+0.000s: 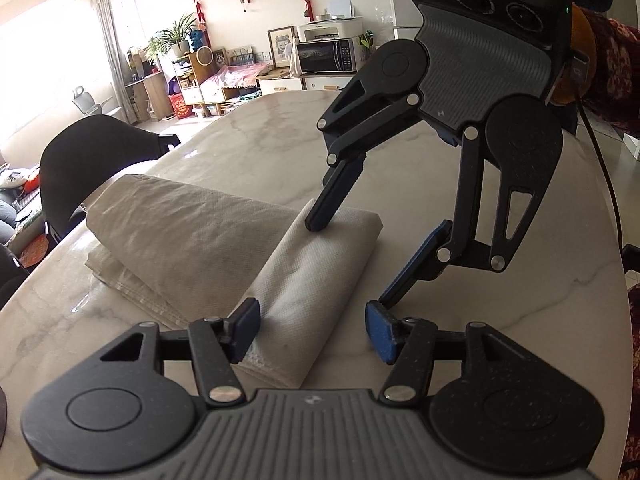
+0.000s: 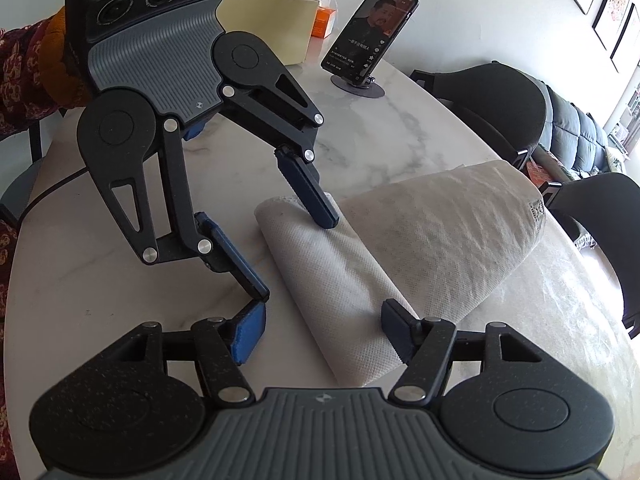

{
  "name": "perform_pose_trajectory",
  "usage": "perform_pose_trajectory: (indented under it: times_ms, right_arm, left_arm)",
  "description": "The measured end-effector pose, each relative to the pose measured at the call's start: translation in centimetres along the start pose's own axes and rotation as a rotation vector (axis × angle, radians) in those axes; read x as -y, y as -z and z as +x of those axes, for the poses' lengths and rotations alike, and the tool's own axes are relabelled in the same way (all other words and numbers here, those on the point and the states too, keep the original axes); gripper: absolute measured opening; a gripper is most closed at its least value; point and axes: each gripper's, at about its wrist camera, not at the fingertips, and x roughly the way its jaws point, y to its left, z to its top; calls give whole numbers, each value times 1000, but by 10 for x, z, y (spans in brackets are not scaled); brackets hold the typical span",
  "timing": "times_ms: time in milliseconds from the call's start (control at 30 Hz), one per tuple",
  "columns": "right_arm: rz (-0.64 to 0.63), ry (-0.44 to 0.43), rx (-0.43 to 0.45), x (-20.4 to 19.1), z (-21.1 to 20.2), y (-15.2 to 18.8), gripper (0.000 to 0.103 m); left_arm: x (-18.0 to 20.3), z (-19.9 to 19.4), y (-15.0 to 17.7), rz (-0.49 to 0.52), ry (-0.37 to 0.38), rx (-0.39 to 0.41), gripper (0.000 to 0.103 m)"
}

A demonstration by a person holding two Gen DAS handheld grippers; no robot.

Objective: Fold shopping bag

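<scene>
The shopping bag's (image 1: 304, 280) folded strip ran lengthwise between both hand-held grippers. The left hand-held gripper (image 1: 312, 330) and right hand-held gripper (image 2: 324, 334) straddled opposite ends, jaws apart, unclamped.

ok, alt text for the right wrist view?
A beige shopping bag, partly rolled, lies on a marble table. Two open hand-held grippers work the roll: the right one straddles its near end, the left one rests one finger on its far end. A phone stands behind.
</scene>
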Motion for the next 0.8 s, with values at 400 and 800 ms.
perform_pose_trajectory:
  times_ms: [400, 800]
  right_arm:
    - [-11, -26, 16, 4, 0, 3, 71]
    - [-10, -46, 33, 8, 4, 4, 75]
  left_arm:
    - [-1, 3, 3, -15, 22, 23, 60]
    - [-1, -7, 10, -43, 64, 43, 61]
